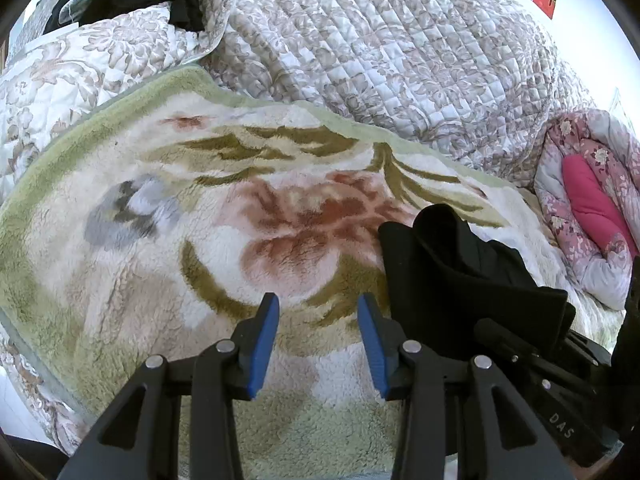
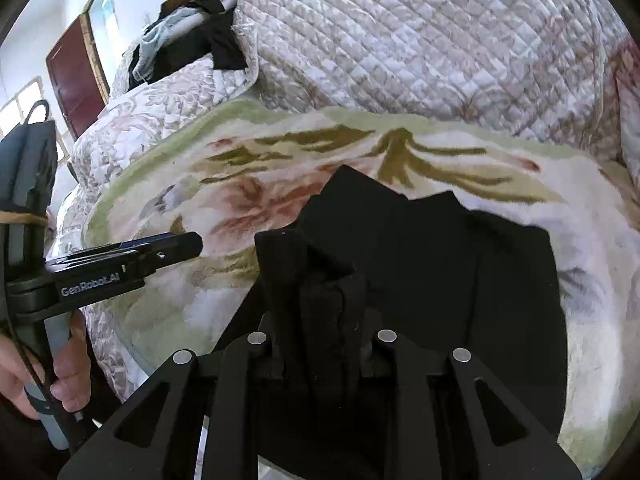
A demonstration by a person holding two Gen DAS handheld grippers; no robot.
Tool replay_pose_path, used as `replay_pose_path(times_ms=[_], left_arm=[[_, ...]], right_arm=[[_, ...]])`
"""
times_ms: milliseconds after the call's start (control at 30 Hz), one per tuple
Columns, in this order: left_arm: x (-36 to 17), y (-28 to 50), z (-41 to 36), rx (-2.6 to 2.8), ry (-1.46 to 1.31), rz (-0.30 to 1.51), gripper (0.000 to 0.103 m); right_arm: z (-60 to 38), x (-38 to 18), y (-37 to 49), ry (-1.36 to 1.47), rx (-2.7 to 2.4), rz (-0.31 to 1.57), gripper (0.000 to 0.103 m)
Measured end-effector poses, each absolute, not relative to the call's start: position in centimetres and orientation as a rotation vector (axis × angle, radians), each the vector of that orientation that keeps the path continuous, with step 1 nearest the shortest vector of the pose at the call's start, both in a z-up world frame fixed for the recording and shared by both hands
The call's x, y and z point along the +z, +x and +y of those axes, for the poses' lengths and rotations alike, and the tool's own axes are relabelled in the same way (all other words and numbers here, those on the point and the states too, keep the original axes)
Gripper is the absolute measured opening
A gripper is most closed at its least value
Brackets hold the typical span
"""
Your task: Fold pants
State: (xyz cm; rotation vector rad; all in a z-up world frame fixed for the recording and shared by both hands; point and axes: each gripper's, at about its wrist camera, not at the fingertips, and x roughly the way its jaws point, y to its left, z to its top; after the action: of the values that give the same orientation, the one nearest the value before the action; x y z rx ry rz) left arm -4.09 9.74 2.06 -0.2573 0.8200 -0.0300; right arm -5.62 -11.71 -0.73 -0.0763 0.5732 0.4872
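Bed scene: big grey-floral quilted comforter point(image 1: 380, 52) heaped along the far side, fleece flower-print blanket point(image 1: 160, 208) spread flat in front of it as the work surface. Landmark = blanket.

Beyond the blanket's far left corner, dark clothes point(image 2: 216, 44) piled on the comforter; dark red door point(image 2: 76, 80) further back. Off the blanket's right end, pink floral quilt point(image 1: 592, 200) bundled up.

Black pants point(image 2: 432, 272) lie on the blanket's right-hand part, partly folded, several layers stacked, one bunched edge raised off the blanket toward the near side.

Right gripper point(image 2: 320, 320): fingers closed down tight on that bunched edge of the pants, cloth pinched between them and standing up out of the grip.

Left gripper point(image 1: 318, 320): over the blanket's middle near edge, blue-padded fingers point(image 1: 264, 340) roughly half apart, nothing between them, only bare fleece below. Pants sit just to its right, not touching the fingers.

Person's hand point(image 2: 60, 376) wraps the left gripper's grey handle, off the blanket's left near corner.
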Motion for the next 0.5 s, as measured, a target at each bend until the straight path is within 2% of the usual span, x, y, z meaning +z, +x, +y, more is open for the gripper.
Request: replay_pose_path(times_ms=[133, 167, 233, 300, 500], left_arm=[[2.1, -4.2, 9.6, -0.034, -0.249, 0.818, 0.043], [2.0, -4.2, 9.6, -0.033, -0.250, 0.820, 0.043], [2.0, -4.1, 9.6, -0.031, -0.252, 0.822, 0.043], [2.1, -4.2, 9.7, -0.029, -0.252, 0.818, 0.043], [2.3, -4.4, 10.7, -0.007, -0.271, 0.798, 0.043]], right_arm=[[-10.9, -1.2, -6.3, -0.131, 0.503, 0.570, 0.020], [-10.5, -1.7, -6.3, -0.164, 0.508, 0.583, 0.023], [-10.1, -2.0, -6.4, -0.190, 0.522, 0.588, 0.032], [-10.0, -1.6, -7.2, -0.192, 0.580, 0.568, 0.054], [-11.7, -0.1, -9.7, -0.104, 0.757, 0.521, 0.056]])
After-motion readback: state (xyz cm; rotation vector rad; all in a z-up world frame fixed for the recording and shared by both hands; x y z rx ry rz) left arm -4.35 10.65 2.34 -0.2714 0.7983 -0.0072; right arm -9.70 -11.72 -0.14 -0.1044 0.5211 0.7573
